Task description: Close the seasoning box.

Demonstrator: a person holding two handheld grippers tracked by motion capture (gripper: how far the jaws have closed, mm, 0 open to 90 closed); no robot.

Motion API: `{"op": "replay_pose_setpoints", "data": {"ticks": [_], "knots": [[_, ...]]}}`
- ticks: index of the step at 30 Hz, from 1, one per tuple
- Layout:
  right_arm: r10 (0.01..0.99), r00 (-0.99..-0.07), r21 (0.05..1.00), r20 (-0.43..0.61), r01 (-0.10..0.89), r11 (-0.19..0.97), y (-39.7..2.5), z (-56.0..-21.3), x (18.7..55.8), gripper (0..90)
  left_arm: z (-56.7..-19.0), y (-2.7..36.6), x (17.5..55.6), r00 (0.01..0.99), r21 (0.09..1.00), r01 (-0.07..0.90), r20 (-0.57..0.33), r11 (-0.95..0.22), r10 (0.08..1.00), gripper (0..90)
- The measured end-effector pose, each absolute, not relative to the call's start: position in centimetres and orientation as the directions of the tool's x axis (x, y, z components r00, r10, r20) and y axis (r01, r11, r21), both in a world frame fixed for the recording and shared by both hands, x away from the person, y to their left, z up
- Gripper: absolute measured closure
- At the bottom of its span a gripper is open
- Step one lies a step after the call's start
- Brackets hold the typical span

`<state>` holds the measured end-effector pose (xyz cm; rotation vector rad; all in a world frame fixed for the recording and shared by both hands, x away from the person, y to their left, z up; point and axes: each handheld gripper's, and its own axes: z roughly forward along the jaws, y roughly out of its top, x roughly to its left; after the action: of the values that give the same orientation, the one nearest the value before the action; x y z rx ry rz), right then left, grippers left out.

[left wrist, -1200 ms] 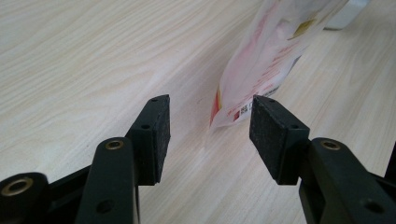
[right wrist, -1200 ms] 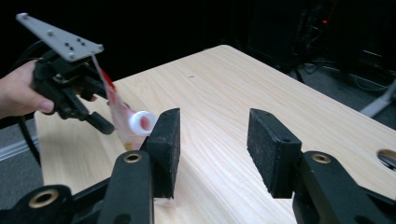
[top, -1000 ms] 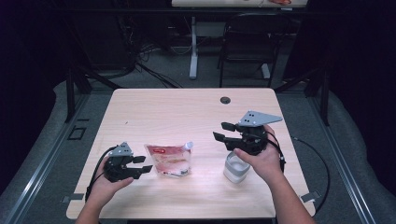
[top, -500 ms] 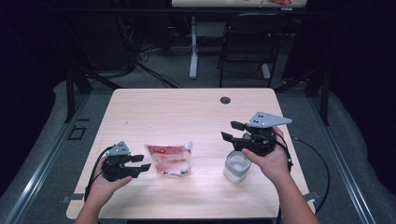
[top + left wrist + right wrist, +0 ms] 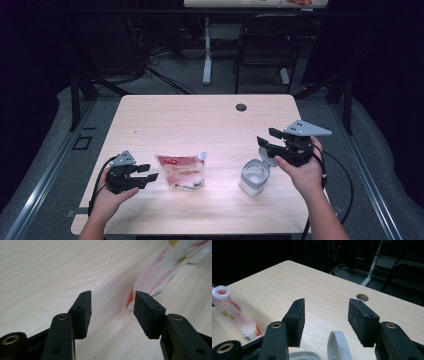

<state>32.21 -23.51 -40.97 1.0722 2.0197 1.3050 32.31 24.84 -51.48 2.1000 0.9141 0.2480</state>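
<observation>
Right gripper lifted back from the jar

Both sets of fingers are spread and empty; the right gripper (image 5: 267, 145) has drawn up and rightward off the clear jar (image 5: 254, 177) (flip lid (image 5: 338, 345) standing open), while the left gripper (image 5: 147, 172) stays just beside the red-printed spouted pouch (image 5: 181, 170), lying flat on the worktop (image 5: 200, 120).

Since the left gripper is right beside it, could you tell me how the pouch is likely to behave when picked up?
The pouch looks like thin, clear film lying flat, so it will probably flop and sag. The film is glossy, so it may slip in the jaws. Its white spout seems rigid, likely the firmer place to hold.
</observation>
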Motion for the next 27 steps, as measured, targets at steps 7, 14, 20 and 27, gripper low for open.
{"op": "replay_pose_setpoints", "data": {"ticks": [7,14,20,27], "knots": [[0.858,-0.512,0.909,0.032,0.371,0.188,-25.8,-41.8,32.1,52.7,-51.4,25.0,32.3,0.71,0.753,0.522,-0.123,-0.401,0.693,48.5],[0.879,-0.475,0.908,0.039,0.384,0.167,-27.7,-42.5,31.7,69.0,-51.4,25.4,32.3,0.702,0.756,0.524,-0.123,-0.392,0.701,48.5],[0.893,-0.446,0.902,0.053,0.406,0.15,-29.2,-43.3,31.4,84.8,-51.4,25.6,32.3,0.696,0.757,0.528,-0.127,-0.384,0.706,47.9],[0.899,-0.432,0.893,0.069,0.428,0.137,-30.0,-44.4,31.2,90.0,-51.5,25.7,32.3,0.686,0.762,0.53,-0.128,-0.372,0.716,47.8]]}}
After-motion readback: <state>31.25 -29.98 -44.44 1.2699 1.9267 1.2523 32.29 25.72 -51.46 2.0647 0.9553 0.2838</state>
